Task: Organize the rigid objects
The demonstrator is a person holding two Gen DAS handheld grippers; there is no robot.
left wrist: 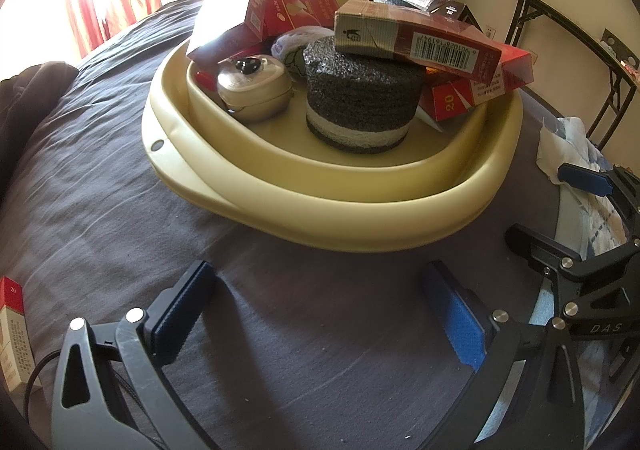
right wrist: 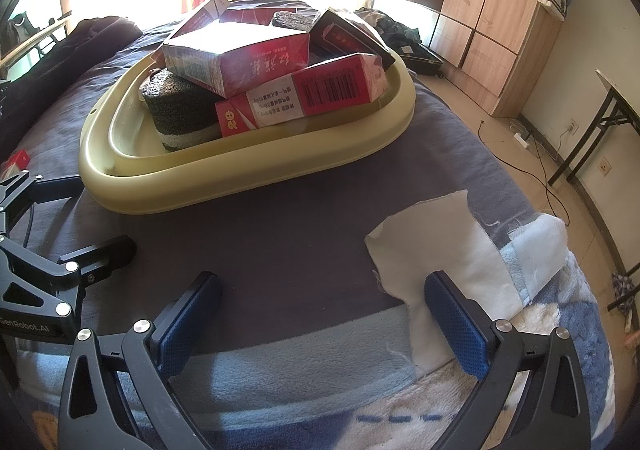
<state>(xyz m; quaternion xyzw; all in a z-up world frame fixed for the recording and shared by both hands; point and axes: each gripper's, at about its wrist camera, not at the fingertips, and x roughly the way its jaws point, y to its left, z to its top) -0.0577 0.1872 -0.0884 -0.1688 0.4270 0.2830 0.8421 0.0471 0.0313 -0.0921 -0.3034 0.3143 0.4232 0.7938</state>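
A cream plastic basin (left wrist: 320, 205) (right wrist: 248, 177) rests on the grey bedsheet. It holds a round dark foam block (left wrist: 360, 105) (right wrist: 180, 109), a cream lidded case (left wrist: 254, 89), and several red cartons (left wrist: 436, 45) (right wrist: 304, 93) stacked on top. One more red and white carton (left wrist: 12, 334) lies on the sheet at the left edge. My left gripper (left wrist: 320, 310) hovers open over the sheet in front of the basin, empty. My right gripper (right wrist: 324, 314) is also open and empty, near a white cloth (right wrist: 440, 250). Each gripper shows at the side of the other's view.
A white and blue towel (left wrist: 576, 153) (right wrist: 536, 250) lies at the bed's right edge. A dark garment (right wrist: 92, 37) sits at the bed's far left. A wooden wardrobe (right wrist: 492, 9) and a black folding table (right wrist: 616, 109) stand on the right, with cables on the floor.
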